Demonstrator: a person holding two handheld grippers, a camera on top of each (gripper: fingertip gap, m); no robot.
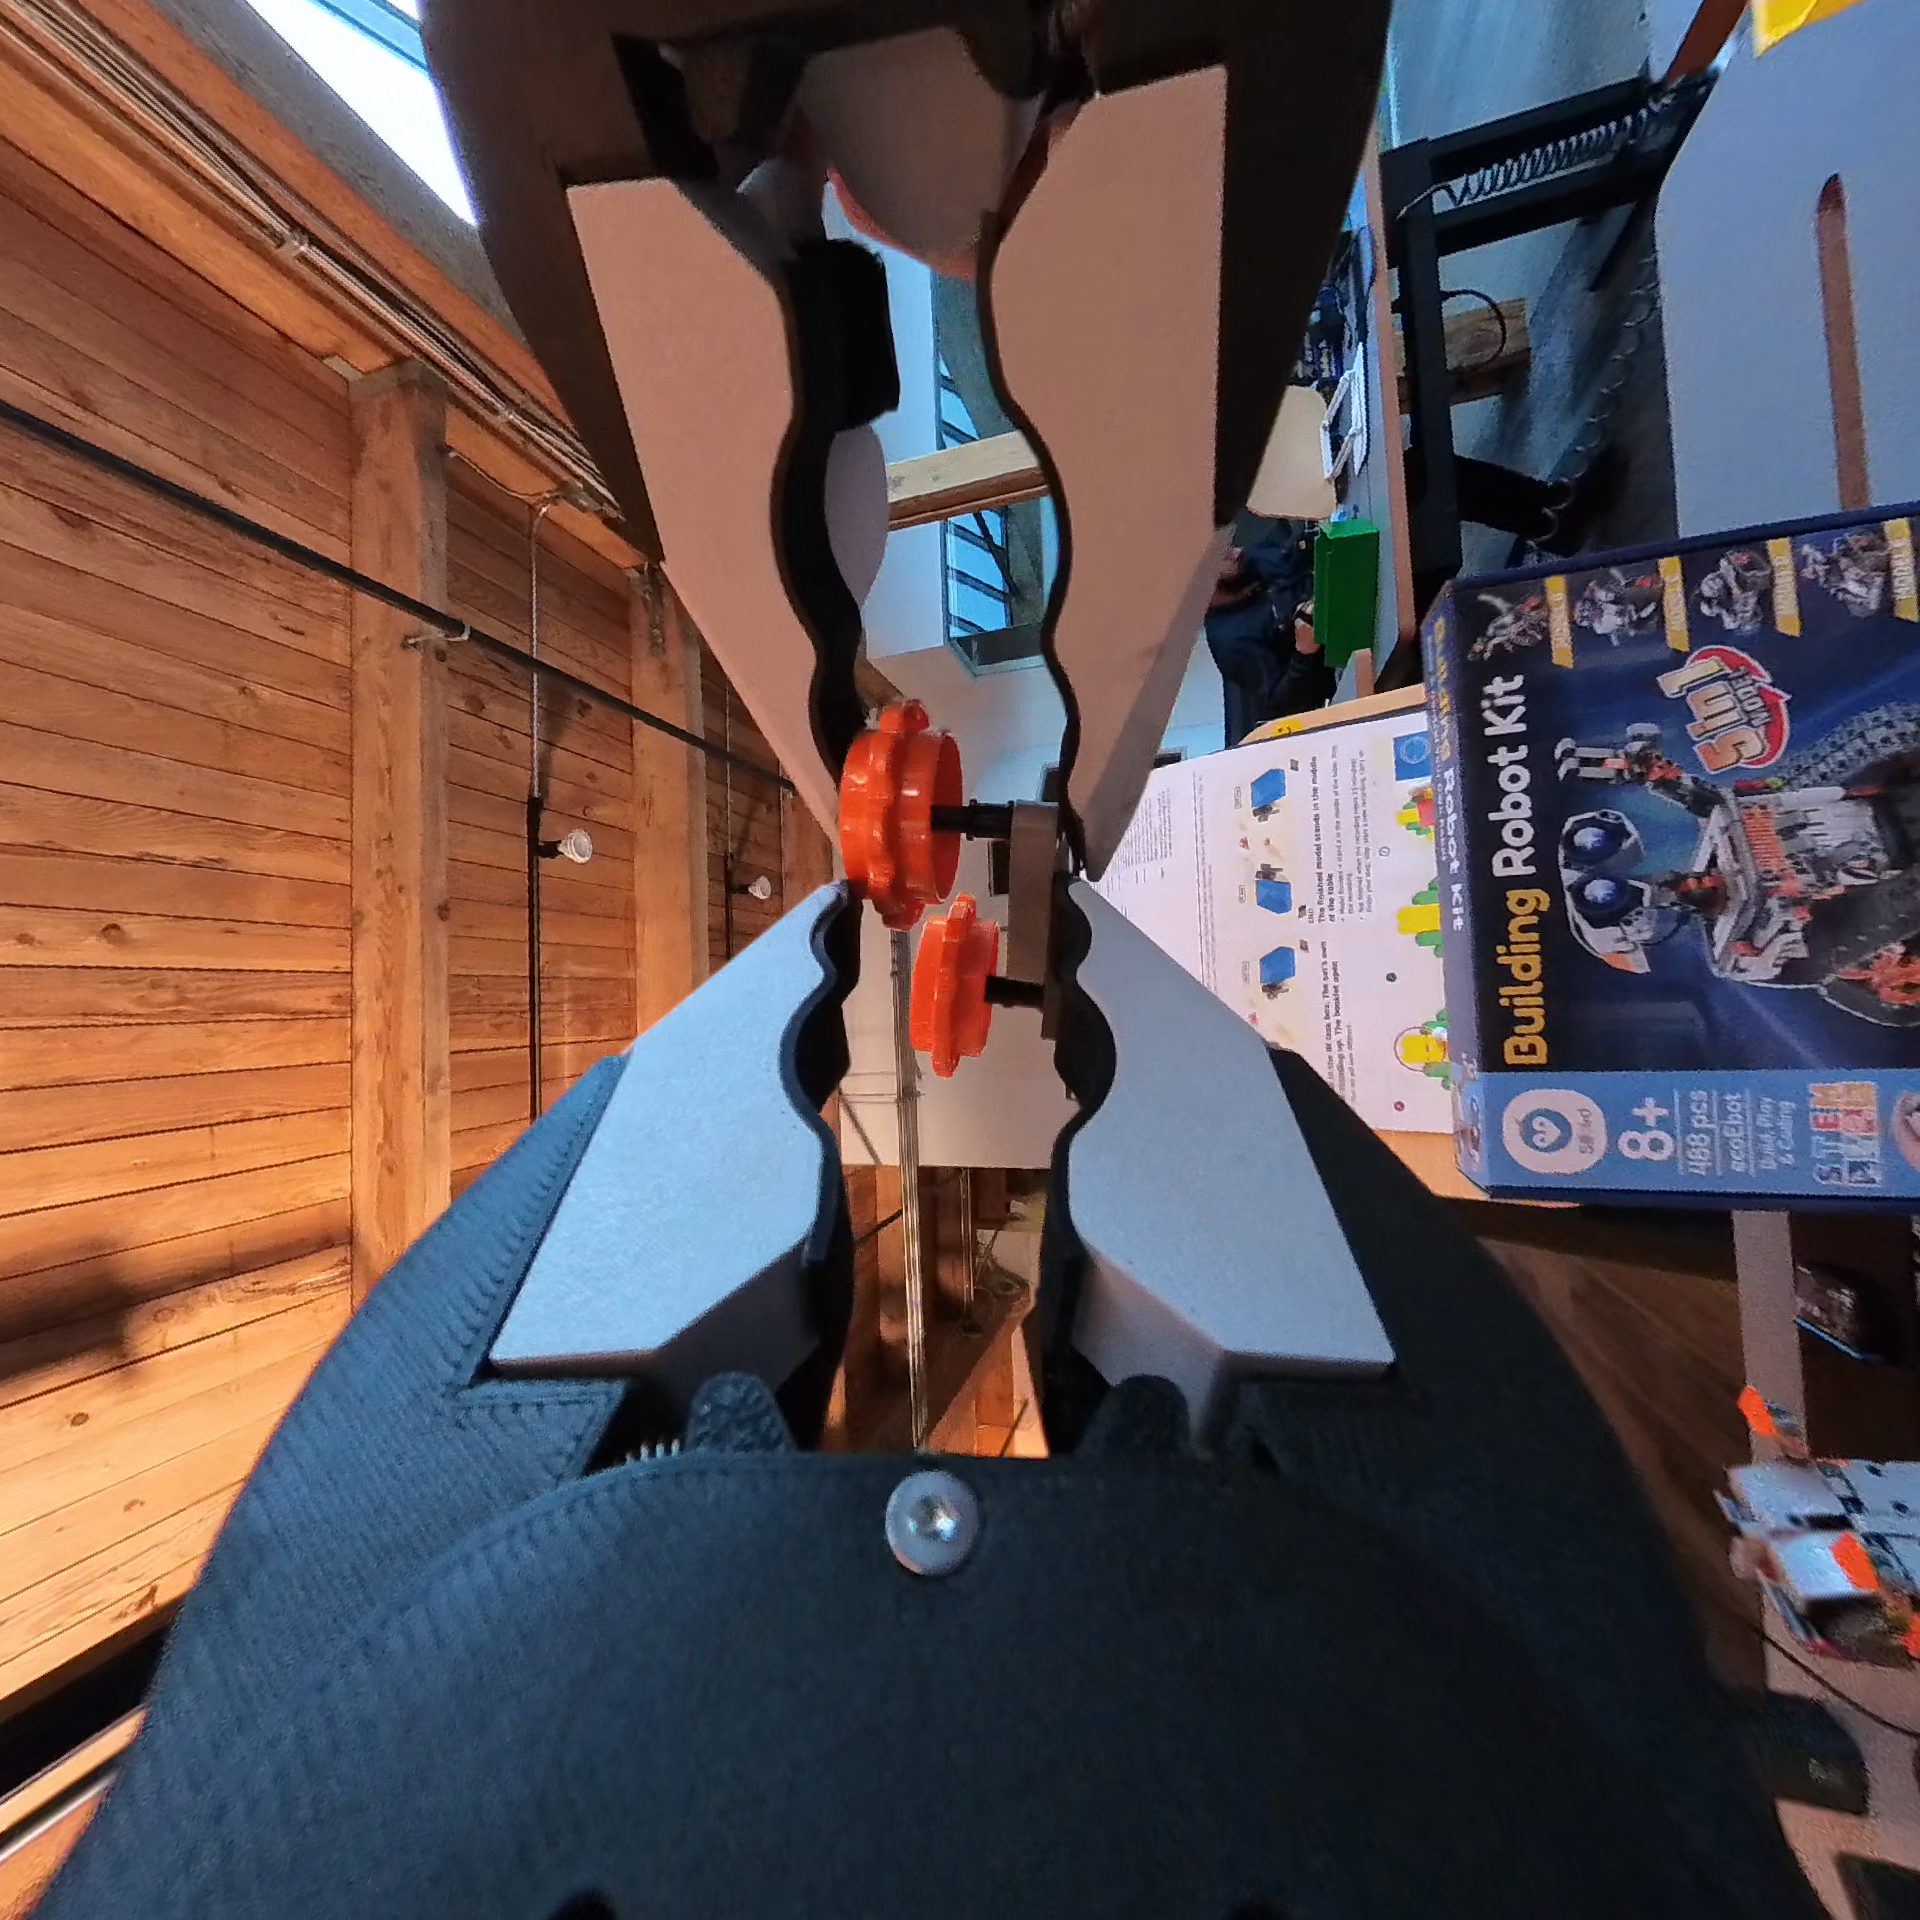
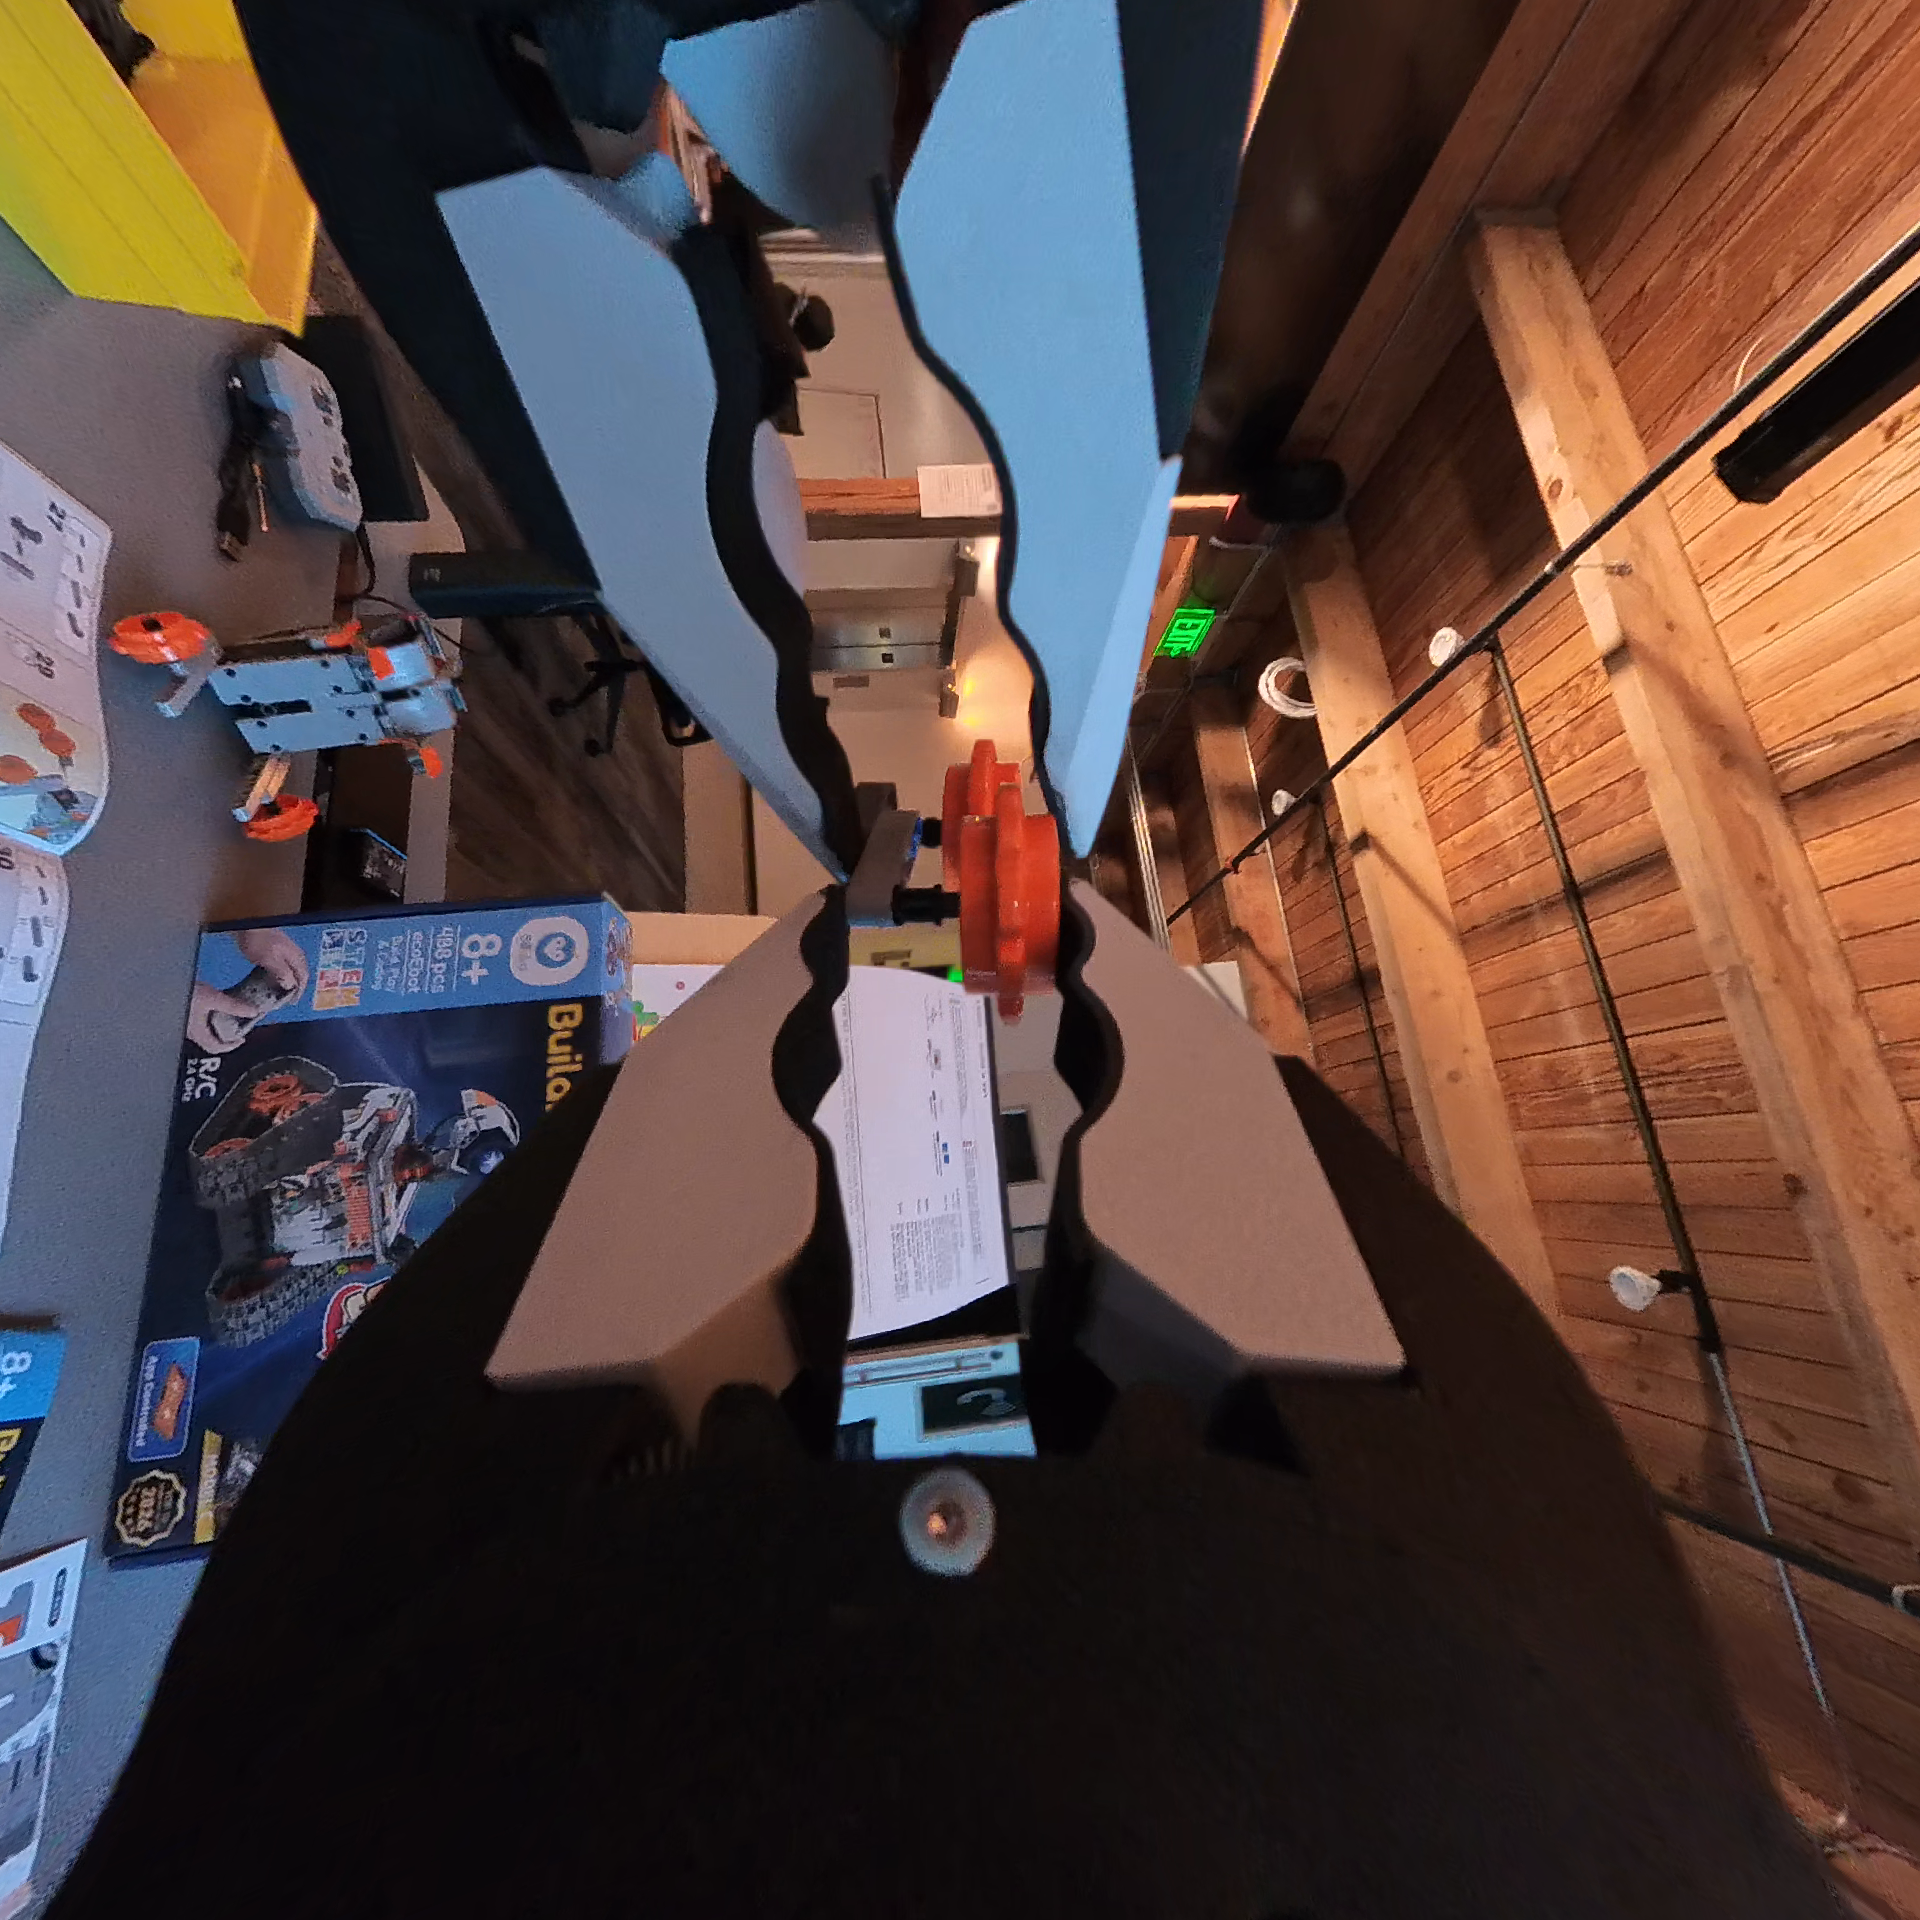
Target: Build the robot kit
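Left wrist view shows the left gripper (image 1: 961, 914) coming up from six o'clock, its jaws drawn in on a small toy part (image 1: 961, 883): two orange gear wheels (image 1: 899, 810) on short black pins stuck into a grey bar (image 1: 1034, 914). One fingertip presses the rim of the upper wheel, the other the grey bar. The right gripper (image 1: 956, 821) reaches down from twelve o'clock, tips meeting the same part, so the piece hangs in mid-air between both tools. At three o'clock stands a blue toy box (image 1: 1683, 862) with an open instruction sheet (image 1: 1299, 914) just beside it; a wooden plank wall (image 1: 260, 779) fills nine o'clock. Right wrist view has the right gripper (image 2: 951, 914) rising from six o'clock, jaws closed onto the part (image 2: 966, 883), one tip on the orange wheels (image 2: 1003, 883) and the other on the grey bar (image 2: 883, 862), while the left gripper (image 2: 961, 831) descends from twelve o'clock onto it. A half-built toy model (image 2: 312, 696) lies on the grey table (image 2: 104, 987) at ten o'clock, the blue box (image 2: 343, 1143) at eight o'clock. Judging by looks, the part is light, stiff plastic with smooth faces; the wheels probably turn on their pins, so the flat grey bar seems the surer hold.
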